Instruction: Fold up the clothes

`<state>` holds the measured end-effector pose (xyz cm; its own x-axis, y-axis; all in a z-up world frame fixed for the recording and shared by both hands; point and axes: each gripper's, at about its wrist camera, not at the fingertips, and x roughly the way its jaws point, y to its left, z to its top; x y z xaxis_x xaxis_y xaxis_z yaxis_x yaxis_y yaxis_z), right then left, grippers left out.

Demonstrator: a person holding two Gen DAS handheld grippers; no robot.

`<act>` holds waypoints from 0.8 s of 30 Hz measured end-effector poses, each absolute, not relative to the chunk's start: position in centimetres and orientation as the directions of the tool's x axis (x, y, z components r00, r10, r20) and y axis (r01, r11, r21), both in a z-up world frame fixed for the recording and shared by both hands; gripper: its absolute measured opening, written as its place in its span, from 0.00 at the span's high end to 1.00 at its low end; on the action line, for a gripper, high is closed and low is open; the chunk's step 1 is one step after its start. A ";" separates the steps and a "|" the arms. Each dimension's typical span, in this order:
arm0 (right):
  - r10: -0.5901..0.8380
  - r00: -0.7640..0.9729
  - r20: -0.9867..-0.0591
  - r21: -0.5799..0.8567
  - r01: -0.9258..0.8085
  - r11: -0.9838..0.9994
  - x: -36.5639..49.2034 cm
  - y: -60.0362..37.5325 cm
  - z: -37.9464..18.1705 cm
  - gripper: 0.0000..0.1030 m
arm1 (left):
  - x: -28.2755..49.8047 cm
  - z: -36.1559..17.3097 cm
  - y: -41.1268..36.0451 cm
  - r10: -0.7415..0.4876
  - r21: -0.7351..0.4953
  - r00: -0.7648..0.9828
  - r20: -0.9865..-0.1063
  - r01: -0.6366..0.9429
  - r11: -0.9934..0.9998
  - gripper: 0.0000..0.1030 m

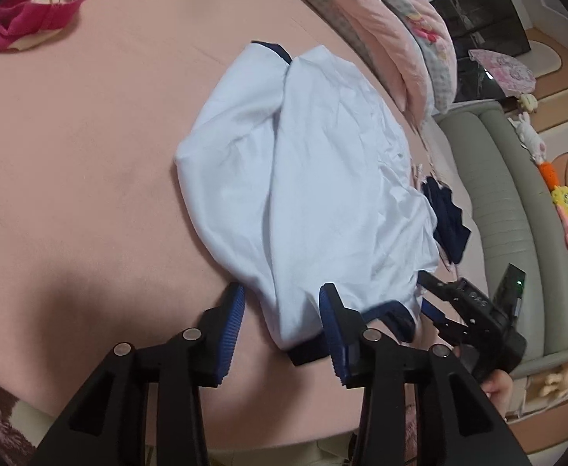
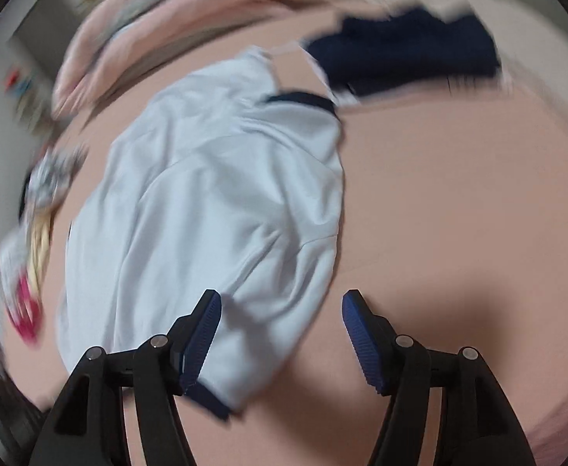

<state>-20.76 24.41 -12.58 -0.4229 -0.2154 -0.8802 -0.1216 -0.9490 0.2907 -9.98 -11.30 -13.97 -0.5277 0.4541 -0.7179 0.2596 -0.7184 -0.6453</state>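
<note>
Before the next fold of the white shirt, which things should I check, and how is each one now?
1. Left gripper open: ok.
2. Right gripper open: ok.
3. Navy-trimmed sleeve between the left gripper's fingers: ok.
4. White shirt lying flat: not ok, wrinkled and bunched.
5. Dark navy garment clear of the shirt: cannot tell, it lies very close.
6. Right wrist view sharp: not ok, blurred.
</note>
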 end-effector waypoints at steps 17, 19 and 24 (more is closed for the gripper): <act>0.096 -0.403 -0.910 -0.165 0.140 -0.976 -13.8 24.0 -13.1 0.96 | -11.3 -11.1 -10.7 0.378 -0.525 -0.523 -0.764 0.162 -0.835 0.95; 0.033 -0.380 -0.924 -0.092 0.137 -0.986 -12.6 25.1 -12.8 0.96 | -11.1 -11.4 -11.2 0.396 -0.552 -0.522 -0.755 0.180 -0.814 0.91; -0.132 -0.422 -0.897 0.138 0.016 -0.990 -13.9 28.9 -10.7 0.85 | -10.6 -12.1 -12.3 0.439 -0.614 -0.521 -0.732 0.224 -0.757 0.74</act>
